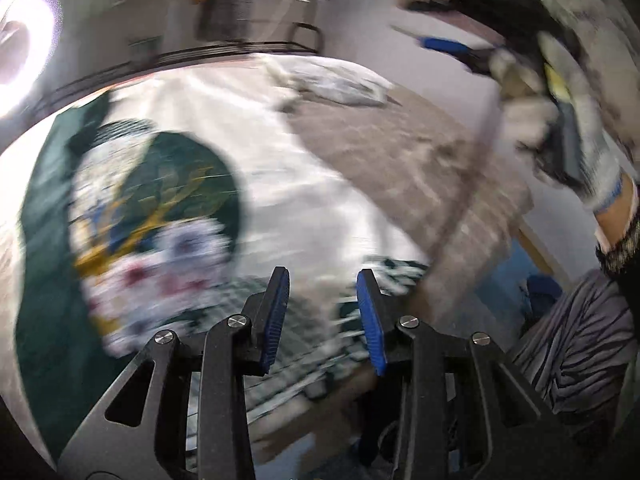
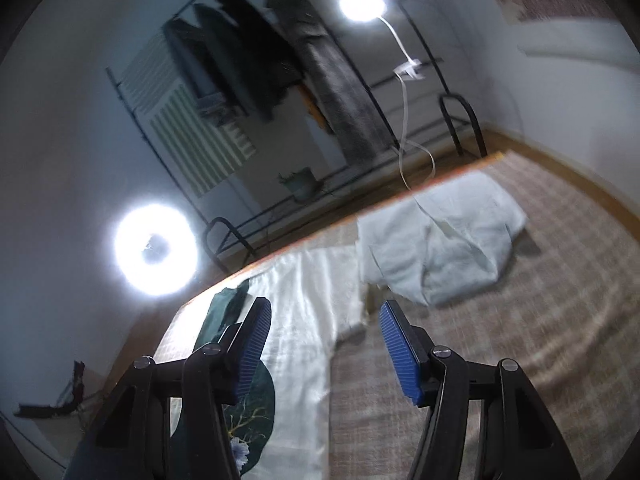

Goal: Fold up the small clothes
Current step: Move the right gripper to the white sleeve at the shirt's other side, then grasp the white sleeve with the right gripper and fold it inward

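A dark green garment with a white, gold and blue floral print (image 1: 132,216) lies on a white sheet (image 1: 280,184) over the bed; it also shows in the right wrist view (image 2: 240,408). My left gripper (image 1: 324,280) is open and empty above the garment's lower edge; the view is motion-blurred. My right gripper (image 2: 324,312) is open and empty, raised over the bed. In the left wrist view the right gripper (image 1: 452,46) is held high at the upper right in a gloved hand (image 1: 592,152).
A crumpled white cloth (image 2: 436,248) lies near the bed's far edge on a beige checked cover (image 2: 520,320). A clothes rack with hanging dark clothes (image 2: 260,60) stands against the wall. Two bright lamps (image 2: 156,248) glare. The person's striped trousers (image 1: 568,352) are at the right.
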The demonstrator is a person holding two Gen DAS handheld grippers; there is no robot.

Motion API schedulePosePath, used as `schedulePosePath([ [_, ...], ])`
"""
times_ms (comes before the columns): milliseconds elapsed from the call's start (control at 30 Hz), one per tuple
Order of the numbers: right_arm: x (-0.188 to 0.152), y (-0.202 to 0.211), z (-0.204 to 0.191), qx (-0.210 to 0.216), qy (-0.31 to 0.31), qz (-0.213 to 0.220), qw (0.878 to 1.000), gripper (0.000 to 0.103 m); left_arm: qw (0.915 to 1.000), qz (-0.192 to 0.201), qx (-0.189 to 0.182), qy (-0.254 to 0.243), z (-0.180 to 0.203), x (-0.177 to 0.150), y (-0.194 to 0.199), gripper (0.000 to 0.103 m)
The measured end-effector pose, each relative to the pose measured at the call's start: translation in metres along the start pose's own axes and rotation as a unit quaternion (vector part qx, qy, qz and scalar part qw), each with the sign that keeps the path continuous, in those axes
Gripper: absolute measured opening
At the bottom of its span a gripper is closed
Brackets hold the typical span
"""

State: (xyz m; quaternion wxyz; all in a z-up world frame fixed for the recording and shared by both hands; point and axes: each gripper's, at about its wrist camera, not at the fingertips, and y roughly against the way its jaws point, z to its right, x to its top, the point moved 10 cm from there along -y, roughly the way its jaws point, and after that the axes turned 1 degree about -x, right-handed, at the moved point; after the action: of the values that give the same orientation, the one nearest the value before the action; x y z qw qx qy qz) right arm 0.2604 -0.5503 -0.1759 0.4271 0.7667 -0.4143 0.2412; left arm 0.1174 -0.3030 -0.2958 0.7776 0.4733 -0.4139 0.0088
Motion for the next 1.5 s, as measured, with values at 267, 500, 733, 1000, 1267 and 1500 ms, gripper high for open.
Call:
schedulePosePath([
  [267, -0.011, -0.029, 0.017, 0.006, -0.016, -0.041, 0.999, 0.06, 0.9967, -0.036, 0.006, -0.073, 0.054, -0.006, -0.044, 0.04],
  [500, -0.026, -0.06, 0.018, 0.015, -0.034, -0.09, 0.995, 0.06, 0.9961, -0.04, 0.03, -0.072, 0.045, 0.0, -0.061, 0.04],
  [733, -0.046, -0.118, 0.023, -0.003, -0.05, -0.151, 0.987, 0.057, 0.9995, -0.028, -0.008, 0.012, 0.03, 0.008, -0.052, 0.002],
  [1000, -0.059, -0.186, 0.043, -0.052, -0.099, -0.197, 0.974, 0.046, 0.9945, 0.0, -0.038, 0.098, 0.007, 0.019, -0.028, 0.001],
  [1267, -0.06, -0.217, 0.05, -0.067, -0.139, -0.192, 0.969, 0.012, 0.992, 0.009, -0.042, 0.119, -0.001, 0.016, -0.021, 0.001],
  [1500, -0.039, -0.22, 0.019, -0.074, -0.091, -0.163, 0.98, 0.0, 0.9871, 0.026, -0.047, 0.151, -0.014, 0.012, -0.004, 0.001],
])
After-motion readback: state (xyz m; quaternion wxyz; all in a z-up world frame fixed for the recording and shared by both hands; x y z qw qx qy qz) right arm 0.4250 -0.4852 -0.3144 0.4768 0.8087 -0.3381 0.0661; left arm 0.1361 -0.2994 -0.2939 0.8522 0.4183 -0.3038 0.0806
